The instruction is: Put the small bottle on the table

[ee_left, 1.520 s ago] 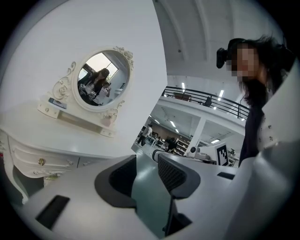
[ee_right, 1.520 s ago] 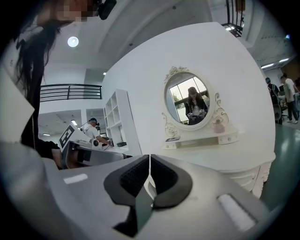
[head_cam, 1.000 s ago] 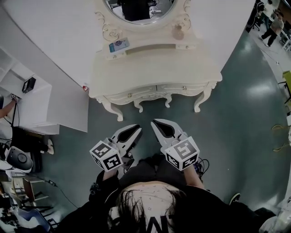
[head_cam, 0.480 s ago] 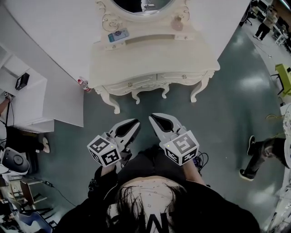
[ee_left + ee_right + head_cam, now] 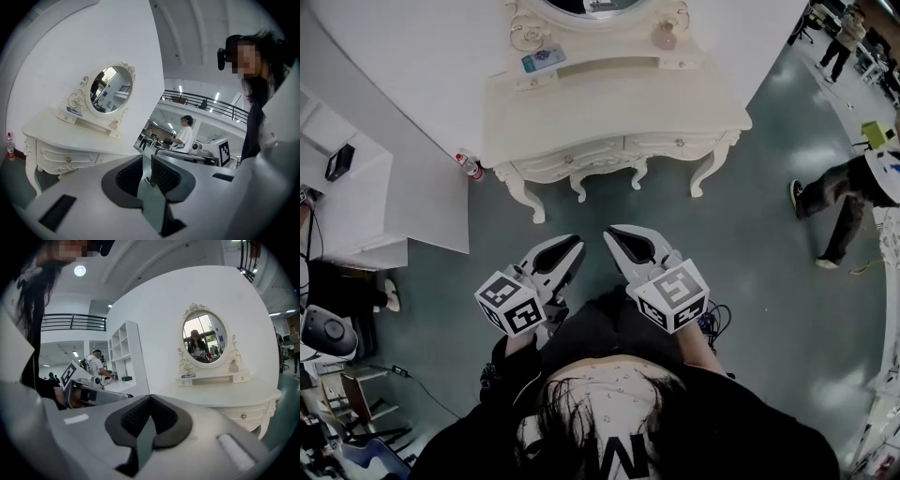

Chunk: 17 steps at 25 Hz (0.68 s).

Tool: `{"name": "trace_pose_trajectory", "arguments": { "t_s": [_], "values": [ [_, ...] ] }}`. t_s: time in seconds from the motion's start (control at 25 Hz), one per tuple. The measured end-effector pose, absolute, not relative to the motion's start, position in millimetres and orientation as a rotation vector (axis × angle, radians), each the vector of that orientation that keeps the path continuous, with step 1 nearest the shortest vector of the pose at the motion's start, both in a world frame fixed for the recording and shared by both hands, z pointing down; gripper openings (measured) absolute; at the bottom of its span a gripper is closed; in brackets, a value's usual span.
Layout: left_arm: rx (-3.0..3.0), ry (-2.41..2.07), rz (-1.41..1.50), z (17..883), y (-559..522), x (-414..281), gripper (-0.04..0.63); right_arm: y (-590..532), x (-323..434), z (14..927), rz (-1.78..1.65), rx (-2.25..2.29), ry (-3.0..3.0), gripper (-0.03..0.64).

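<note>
- Both your grippers are pressed shut with nothing in them: left gripper (image 5: 573, 247) and right gripper (image 5: 615, 234) sit side by side, pointing at the table (image 5: 609, 103).
- There's open floor (image 5: 741, 262) between you and the table's curvy front edge, with more room off to the right.
- The small bottle (image 5: 469, 167) with the red cap is down on the floor, right by the wall (image 5: 403, 66) and near the table's left leg (image 5: 525, 199). It's well apart from both grippers.
- A person (image 5: 839, 192) is walking across the floor on the right.
- A white shelf unit (image 5: 352, 211) sticks out on the left, with a small black thing (image 5: 339, 161) on it.
- The table's drawers (image 5: 661, 145) are closed. The ledge under the mirror (image 5: 204, 338) holds a flat box (image 5: 542, 59) and a pinkish perfume bottle (image 5: 664, 36).
</note>
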State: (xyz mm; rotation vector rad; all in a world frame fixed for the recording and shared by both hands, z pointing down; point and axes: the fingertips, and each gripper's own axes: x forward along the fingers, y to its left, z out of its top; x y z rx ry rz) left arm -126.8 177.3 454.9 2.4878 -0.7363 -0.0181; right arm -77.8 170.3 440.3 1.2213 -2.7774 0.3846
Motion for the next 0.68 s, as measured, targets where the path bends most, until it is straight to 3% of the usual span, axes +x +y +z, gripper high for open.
{"name": "trace_pose_trajectory", "arguments": {
  "t_s": [0.68],
  "values": [
    [2.491,-0.704,-0.006,456.2,177.4,-128.0,0.051,171.3,-85.6,446.5,0.375,1.213,-2.752,-0.002]
  ]
}}
